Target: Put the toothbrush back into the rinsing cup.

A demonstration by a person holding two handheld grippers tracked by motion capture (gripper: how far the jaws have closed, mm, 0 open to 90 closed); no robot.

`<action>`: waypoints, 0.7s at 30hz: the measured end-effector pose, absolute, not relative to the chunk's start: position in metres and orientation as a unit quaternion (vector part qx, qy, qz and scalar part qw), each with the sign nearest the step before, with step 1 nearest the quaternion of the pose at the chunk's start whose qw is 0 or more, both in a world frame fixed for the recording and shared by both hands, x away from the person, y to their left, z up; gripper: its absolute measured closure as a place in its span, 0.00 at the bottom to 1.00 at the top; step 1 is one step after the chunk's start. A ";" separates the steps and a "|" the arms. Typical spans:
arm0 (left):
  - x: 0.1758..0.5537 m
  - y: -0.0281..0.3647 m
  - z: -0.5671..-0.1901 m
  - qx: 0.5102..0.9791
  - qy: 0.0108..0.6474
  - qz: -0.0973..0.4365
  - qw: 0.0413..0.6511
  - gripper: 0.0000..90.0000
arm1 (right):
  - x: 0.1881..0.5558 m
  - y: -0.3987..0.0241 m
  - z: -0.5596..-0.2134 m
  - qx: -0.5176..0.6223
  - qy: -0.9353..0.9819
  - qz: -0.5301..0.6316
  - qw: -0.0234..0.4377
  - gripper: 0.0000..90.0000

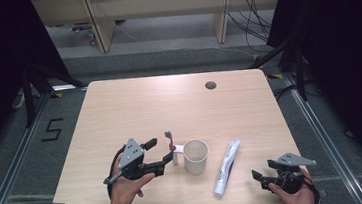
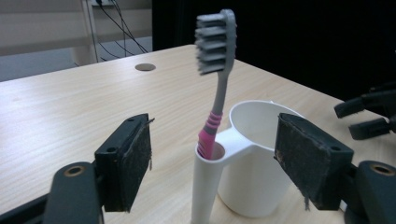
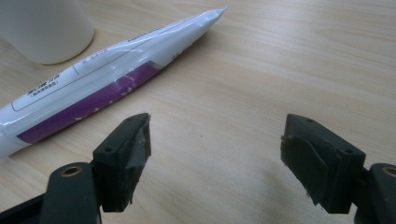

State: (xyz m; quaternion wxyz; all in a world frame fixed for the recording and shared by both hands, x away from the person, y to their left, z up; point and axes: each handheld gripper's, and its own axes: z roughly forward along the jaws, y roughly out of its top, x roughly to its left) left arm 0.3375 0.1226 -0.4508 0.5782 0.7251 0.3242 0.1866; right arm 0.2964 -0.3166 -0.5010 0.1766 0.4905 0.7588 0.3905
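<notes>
A white cup [image 1: 195,155] [image 2: 254,158] stands on the table near its front, with a narrow side holder [image 2: 208,182]. A pink and grey toothbrush [image 1: 169,140] [image 2: 215,79] stands upright in that holder, bristles up. My left gripper [image 1: 159,151] [image 2: 212,163] is open, its jaws on either side of the holder and the brush handle without touching them. A white and purple toothpaste tube [image 1: 227,166] [image 3: 100,79] lies flat to the right of the cup. My right gripper [image 1: 265,169] [image 3: 215,158] is open just above the table, right of the tube, holding nothing.
The wooden table [image 1: 134,111] has a round cable hole [image 1: 211,85] [image 2: 145,66] near its far edge. Beyond it are desk legs and cables on the floor. A hand holds each gripper at the front edge. The other gripper [image 2: 371,112] appears at the right of the left gripper view.
</notes>
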 end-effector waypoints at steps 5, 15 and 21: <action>0.333 0.130 -0.450 0.730 0.325 0.183 0.573 0.27 | 0.297 -0.317 -0.502 0.493 0.759 0.387 0.178 0.28; 0.320 0.145 -0.454 0.736 0.334 0.177 0.562 0.26 | 0.296 -0.315 -0.502 0.503 0.756 0.382 0.172 0.28; 0.314 0.153 -0.458 0.740 0.335 0.178 0.555 0.25 | 0.296 -0.316 -0.502 0.501 0.756 0.384 0.174 0.28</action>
